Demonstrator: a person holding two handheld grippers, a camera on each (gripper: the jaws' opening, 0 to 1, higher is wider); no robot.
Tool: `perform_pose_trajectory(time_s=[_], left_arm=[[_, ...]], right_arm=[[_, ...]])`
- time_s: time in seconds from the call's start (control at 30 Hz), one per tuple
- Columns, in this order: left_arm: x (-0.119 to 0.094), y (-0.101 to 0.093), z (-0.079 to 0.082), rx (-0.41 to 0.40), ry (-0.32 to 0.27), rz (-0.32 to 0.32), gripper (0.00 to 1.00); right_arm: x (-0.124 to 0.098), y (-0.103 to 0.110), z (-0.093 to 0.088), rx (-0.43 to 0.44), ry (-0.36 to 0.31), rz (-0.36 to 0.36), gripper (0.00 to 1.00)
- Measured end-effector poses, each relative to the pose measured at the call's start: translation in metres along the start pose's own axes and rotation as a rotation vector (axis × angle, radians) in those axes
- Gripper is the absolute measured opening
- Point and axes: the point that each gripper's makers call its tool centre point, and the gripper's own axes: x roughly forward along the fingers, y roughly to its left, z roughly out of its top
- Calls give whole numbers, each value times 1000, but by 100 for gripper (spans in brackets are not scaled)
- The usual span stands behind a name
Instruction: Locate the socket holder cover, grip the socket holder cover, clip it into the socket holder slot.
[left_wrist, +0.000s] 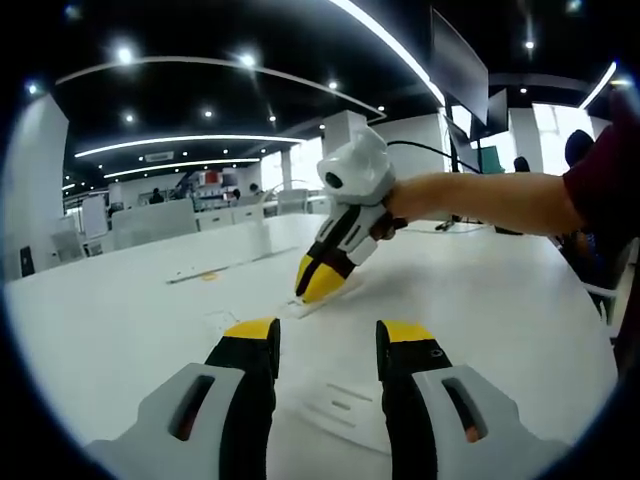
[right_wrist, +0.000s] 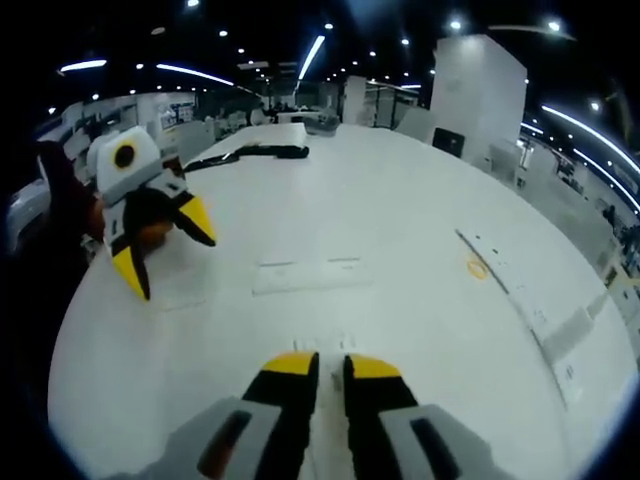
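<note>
My right gripper (left_wrist: 320, 283) comes in from the right, held by a hand, its yellow tips together and low on a small flat white piece, the socket holder cover (left_wrist: 312, 304), on the white table (left_wrist: 130, 320). In the right gripper view its jaws (right_wrist: 331, 365) stand almost closed, with a thin white edge of the cover (right_wrist: 333, 345) between the tips. A flat white socket holder (left_wrist: 345, 405) (right_wrist: 305, 275) with shallow slots lies on the table. My left gripper (left_wrist: 328, 348) (right_wrist: 165, 250) is open just above that holder and holds nothing.
White strips (right_wrist: 520, 290) with a yellow ring mark lie at the right of the table. A black cable (right_wrist: 250, 153) runs across the far end. A person's bare forearm (left_wrist: 480, 200) and red sleeve (left_wrist: 605, 170) reach in. Desks and people stand in the background.
</note>
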Motion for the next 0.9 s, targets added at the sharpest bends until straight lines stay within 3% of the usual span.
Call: perform_pose_trajectory(time_s=[0.9], left_arm=[[-1,-3,0,-1,2,-4,40]], right_arm=[[6,3,6,-26,9,4,15]])
